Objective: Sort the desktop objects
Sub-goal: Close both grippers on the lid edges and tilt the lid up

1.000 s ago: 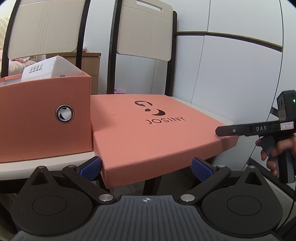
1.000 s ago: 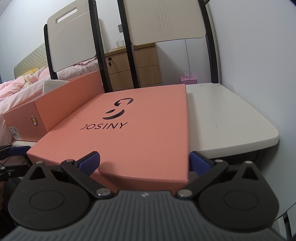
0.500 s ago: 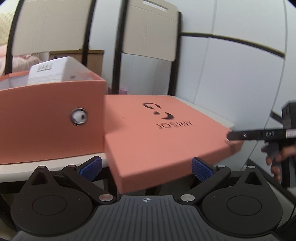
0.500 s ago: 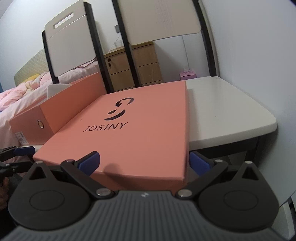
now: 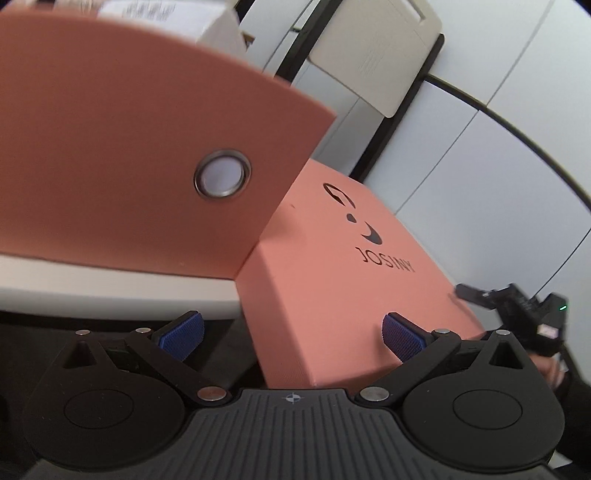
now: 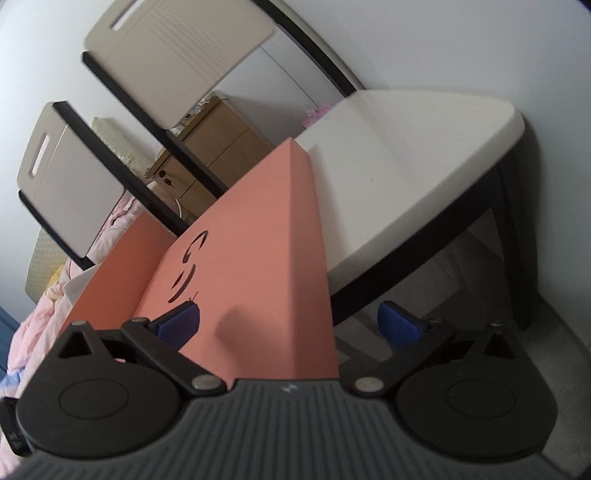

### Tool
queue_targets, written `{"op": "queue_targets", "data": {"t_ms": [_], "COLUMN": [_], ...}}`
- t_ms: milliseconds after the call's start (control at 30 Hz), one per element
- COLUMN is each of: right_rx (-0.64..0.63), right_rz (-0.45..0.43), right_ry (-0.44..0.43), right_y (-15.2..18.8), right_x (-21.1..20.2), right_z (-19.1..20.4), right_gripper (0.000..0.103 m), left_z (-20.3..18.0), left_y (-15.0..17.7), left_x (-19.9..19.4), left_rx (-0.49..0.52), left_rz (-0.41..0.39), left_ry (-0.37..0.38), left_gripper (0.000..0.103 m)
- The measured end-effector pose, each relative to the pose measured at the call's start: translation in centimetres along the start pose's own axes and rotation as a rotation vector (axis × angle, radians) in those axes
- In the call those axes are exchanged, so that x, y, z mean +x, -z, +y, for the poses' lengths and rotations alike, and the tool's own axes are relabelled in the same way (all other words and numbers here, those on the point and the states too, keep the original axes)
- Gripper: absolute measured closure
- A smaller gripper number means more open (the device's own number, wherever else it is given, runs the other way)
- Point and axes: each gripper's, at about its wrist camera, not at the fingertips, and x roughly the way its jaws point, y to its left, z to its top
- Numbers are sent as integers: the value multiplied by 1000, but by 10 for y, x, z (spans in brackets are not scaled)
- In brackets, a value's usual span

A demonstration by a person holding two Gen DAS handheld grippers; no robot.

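In your left wrist view, your left gripper [image 5: 291, 332] is sitting with its blue pads spread wide, gripping nothing, and the near corner of the salmon lid [image 5: 332, 280] marked JOSINY is lying between them, sticking out past the front edge of the table [image 5: 110, 288]. The lid is butting against the open salmon box [image 5: 129, 155], which is standing on the table near that front edge with a metal eyelet [image 5: 222, 178] in its wall and a white carton [image 5: 177, 22] poking above its rim. Your right gripper [image 5: 517, 302] is showing at the lid's right corner, though it is blurred there.

In your right wrist view, your right gripper [image 6: 288, 325] is also standing released, its pads straddling the lid's [image 6: 258, 258] near edge; the lid is looking tilted, probably from the camera's roll, and the cream table [image 6: 406, 155] is stretching away to its right, with two chair backs [image 6: 177, 55] behind
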Motion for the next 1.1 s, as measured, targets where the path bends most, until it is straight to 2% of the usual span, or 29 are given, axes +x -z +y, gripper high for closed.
{"op": "queue_targets", "data": {"t_ms": [67, 200, 267, 300, 400, 467, 567, 667, 967, 1100], "right_rx": [35, 72, 67, 60, 27, -7, -48, -47, -110, -127], "right_rz": [13, 30, 32, 34, 47, 44, 23, -5, -90, -126], "right_ry": [-1, -28, -29, -28, -53, -66, -53, -77, -87, -82], "right_y": [0, 0, 0, 0, 0, -1, -2, -5, -16, -19], "right_x": [6, 11, 11, 10, 8, 4, -7, -21, -55, -64], "right_z": [-5, -11, -10, -8, -1, 7, 17, 21, 41, 44], "right_gripper": [0, 0, 0, 0, 2, 15, 22, 26, 26, 26], "left_z": [2, -3, -4, -5, -7, -8, -11, -15, -26, -32], "left_y": [0, 2, 2, 2, 2, 1, -1, -3, -7, -7], "left_x": [7, 16, 16, 16, 13, 10, -1, -13, -33, -36], "left_rx": [-22, -1, -1, 2, 3, -1, -3, -6, -39, -13], "left_rz": [16, 32, 34, 36, 32, 26, -11, -43, -85, -93], "left_ry": [33, 58, 75, 75, 76, 83, 108, 144, 245, 274], "left_gripper": [0, 0, 4, 9, 11, 14, 14, 14, 13, 12]}}
